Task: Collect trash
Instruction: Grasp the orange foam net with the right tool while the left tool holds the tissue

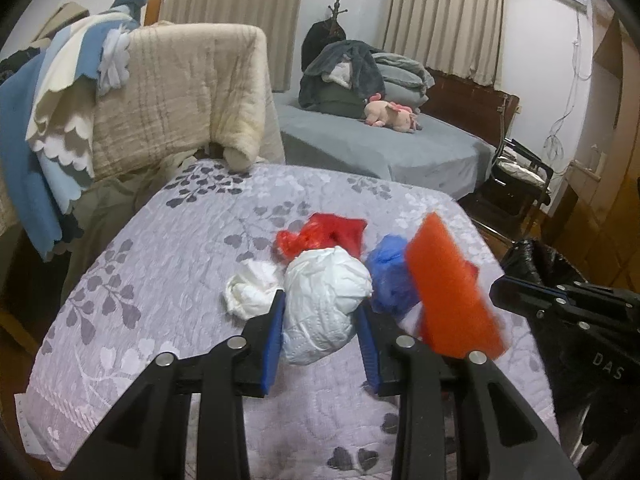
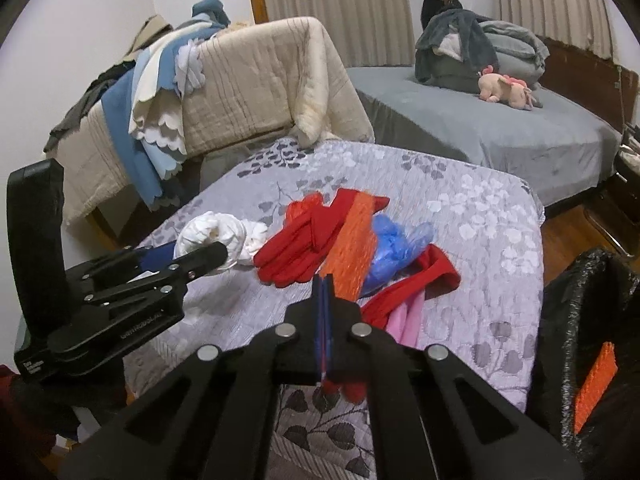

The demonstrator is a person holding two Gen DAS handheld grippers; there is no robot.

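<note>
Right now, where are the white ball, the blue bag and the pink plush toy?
white ball (image 1: 320,300), left wrist view, middle of the crumpled wad
blue bag (image 2: 394,248), right wrist view, middle of the crinkled plastic
pink plush toy (image 1: 390,114), left wrist view, its body

Both wrist views look down, close, across the quilted table (image 1: 168,304) toward the bed (image 2: 500,132); they share both.

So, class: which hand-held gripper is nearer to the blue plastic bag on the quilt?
Right. The right hand-held gripper, shut on an orange sheet, sits just beside the blue plastic bag. The left hand-held gripper grips a white wad farther left.
</note>
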